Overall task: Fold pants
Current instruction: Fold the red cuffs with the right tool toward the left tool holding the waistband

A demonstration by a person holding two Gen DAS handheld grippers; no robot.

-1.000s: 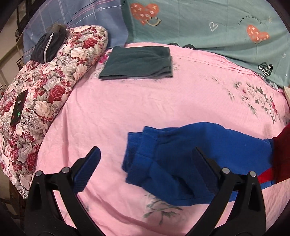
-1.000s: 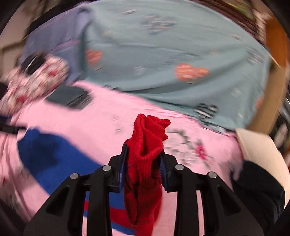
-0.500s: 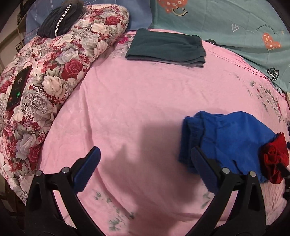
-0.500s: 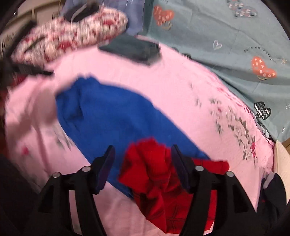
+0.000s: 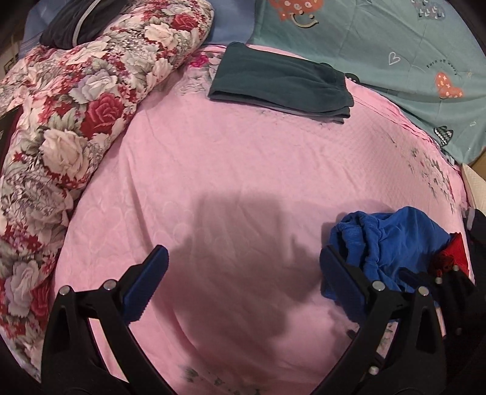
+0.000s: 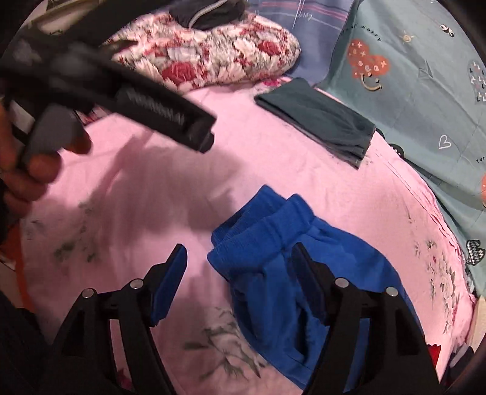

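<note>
Blue pants [image 6: 273, 243] with a red part [image 6: 432, 352] lie bunched on the pink bed sheet [image 6: 182, 182]. Their ribbed cuffs point up and left in the right wrist view. My right gripper [image 6: 240, 252] is open just above them, the cuffs reaching partly between its fingers and neither pad pressing. In the left wrist view my left gripper [image 5: 243, 258] is open over bare sheet [image 5: 243, 167], with nothing between its fingers. The blue pants [image 5: 395, 240] and their red part [image 5: 455, 247] lie behind its right finger. A hand holds the left gripper [image 6: 197, 133], seen blurred at upper left.
A folded dark green garment [image 5: 282, 82] lies at the far side of the bed. A rolled floral quilt [image 5: 76, 106] with a dark garment [image 5: 76, 21] on top runs along the left. A teal sheet with hearts [image 5: 395, 45] covers the back right.
My right gripper let go of the red part, opened and swung left over the blue cuffs. My left gripper moved left, away from the pants, which now lie bunched at its right.
</note>
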